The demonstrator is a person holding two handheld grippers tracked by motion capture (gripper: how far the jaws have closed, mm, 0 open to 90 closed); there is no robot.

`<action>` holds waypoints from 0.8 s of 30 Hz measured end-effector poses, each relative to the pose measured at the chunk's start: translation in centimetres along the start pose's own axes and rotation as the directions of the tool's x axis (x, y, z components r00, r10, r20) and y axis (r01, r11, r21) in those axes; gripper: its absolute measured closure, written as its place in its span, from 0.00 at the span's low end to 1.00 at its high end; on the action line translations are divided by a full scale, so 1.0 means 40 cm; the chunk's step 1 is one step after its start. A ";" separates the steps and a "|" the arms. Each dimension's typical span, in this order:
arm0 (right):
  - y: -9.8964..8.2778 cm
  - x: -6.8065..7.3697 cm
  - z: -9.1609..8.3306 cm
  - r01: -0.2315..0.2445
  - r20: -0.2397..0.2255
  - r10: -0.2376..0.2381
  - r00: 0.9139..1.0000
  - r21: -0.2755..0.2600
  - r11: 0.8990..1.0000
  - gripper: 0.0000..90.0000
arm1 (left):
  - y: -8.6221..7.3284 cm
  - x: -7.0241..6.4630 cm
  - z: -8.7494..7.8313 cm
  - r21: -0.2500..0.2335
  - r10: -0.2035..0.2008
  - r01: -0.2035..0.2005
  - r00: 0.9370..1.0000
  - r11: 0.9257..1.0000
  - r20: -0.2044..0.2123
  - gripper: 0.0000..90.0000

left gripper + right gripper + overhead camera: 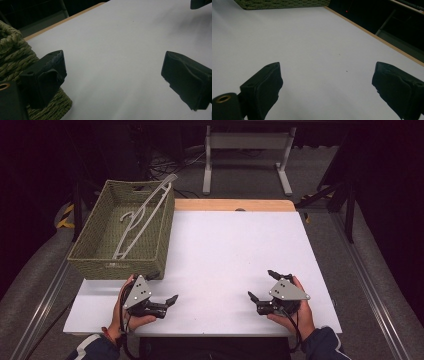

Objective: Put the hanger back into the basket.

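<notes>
Your left gripper [162,296] sits low over the near left part of the white table [235,255], just in front of the woven green basket [100,232]. Your left hand [125,312] wraps its body from the outside, and the grey plate on top faces up. Its jaws stand wide apart with nothing between them; in the left gripper view [113,75] bare white tabletop shows through the gap, and the basket's near corner [15,50] lies just beside the jaw at the left of that view, though you cannot tell from here whether they touch.

Your right gripper [262,285] sits near the near right corner of the table, held in your right hand [295,312], well apart from the left one. Its jaws are also spread wide and hold nothing; the right gripper view [327,82] shows plain tabletop between them, the basket's side [282,3] far off at the top, and the table's wooden edge running along the right.

The basket stands at the far left of the table, its left side overhanging the table's left edge. Inside it a white clothes hanger [142,217] lies tilted, its lower end down on the basket floor and its upper end propped on the far right rim, poking past it. The hook seems to curl near the basket's middle, but the view is too coarse to be sure.
</notes>
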State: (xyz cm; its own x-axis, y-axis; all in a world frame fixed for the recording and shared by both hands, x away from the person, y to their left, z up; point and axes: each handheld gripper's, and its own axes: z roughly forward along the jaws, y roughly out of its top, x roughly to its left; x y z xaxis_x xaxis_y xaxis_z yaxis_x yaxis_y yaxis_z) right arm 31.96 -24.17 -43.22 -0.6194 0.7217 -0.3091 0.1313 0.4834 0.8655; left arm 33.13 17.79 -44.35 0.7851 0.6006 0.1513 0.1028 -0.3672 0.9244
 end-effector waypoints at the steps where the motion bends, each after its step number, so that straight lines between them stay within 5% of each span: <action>1: 0.000 0.000 0.000 0.002 0.000 -0.002 1.000 0.002 1.000 0.10 | -0.001 0.001 0.000 -0.007 -0.003 0.003 1.000 1.000 -0.002 0.07; 21: -0.014 -0.014 -0.004 -0.014 0.005 0.014 1.000 0.006 1.000 0.11 | 0.003 0.007 0.021 0.008 0.002 -0.002 1.000 1.000 0.003 0.09; 24: -0.013 -0.015 -0.004 -0.026 0.006 0.026 1.000 0.000 1.000 0.11 | 0.002 0.010 0.025 0.006 -0.021 0.021 1.000 1.000 0.001 0.09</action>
